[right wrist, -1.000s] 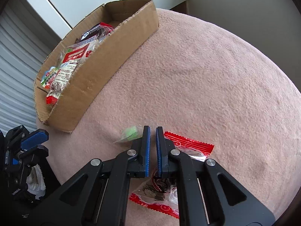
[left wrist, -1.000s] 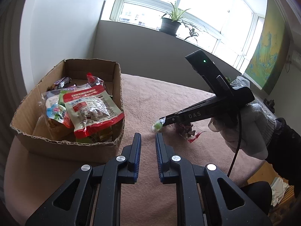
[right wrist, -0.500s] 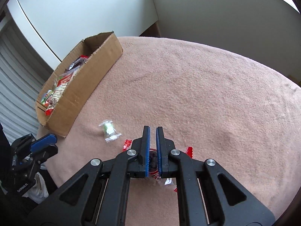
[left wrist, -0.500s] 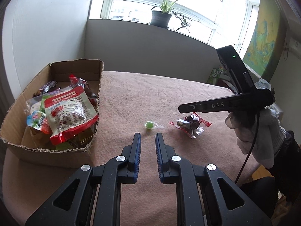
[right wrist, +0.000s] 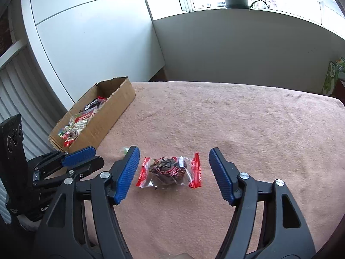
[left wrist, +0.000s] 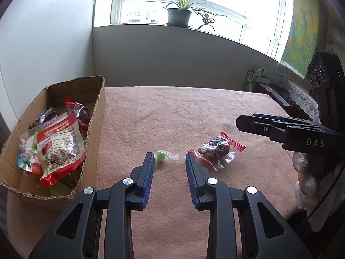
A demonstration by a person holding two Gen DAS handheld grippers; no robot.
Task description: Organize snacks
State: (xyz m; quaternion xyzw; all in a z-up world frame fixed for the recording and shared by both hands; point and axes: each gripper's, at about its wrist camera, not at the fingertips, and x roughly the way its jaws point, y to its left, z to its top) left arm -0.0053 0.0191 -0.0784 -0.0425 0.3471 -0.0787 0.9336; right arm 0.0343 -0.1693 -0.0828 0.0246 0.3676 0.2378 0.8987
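A small green candy in a clear wrapper (left wrist: pixel 162 155) lies on the pink tablecloth (left wrist: pixel 172 116) just ahead of my left gripper (left wrist: pixel 170 159), whose jaws are opening with nothing between the pads. A red-ended clear packet of dark snack (left wrist: pixel 216 150) lies to its right. In the right wrist view that packet (right wrist: pixel 169 169) sits on the cloth between the fingers of my right gripper (right wrist: pixel 172 157), whose jaws are opening wide and do not touch it. The green candy (right wrist: pixel 124 150) peeks out behind its left finger. A cardboard box (left wrist: pixel 94 125) at the left holds several snack bags (left wrist: pixel 58 142).
The box (right wrist: pixel 112 114) stands at the table's left edge, near a white wall panel. A potted plant (left wrist: pixel 179 14) sits on the window sill behind the table. A green carton (left wrist: pixel 252 77) and a gloved hand (left wrist: pixel 306 181) are at the right.
Both grippers went from shut to open. The right gripper pulled back from the green candy and rose, now lined up on the red packet. The left gripper shifted right, away from the box.
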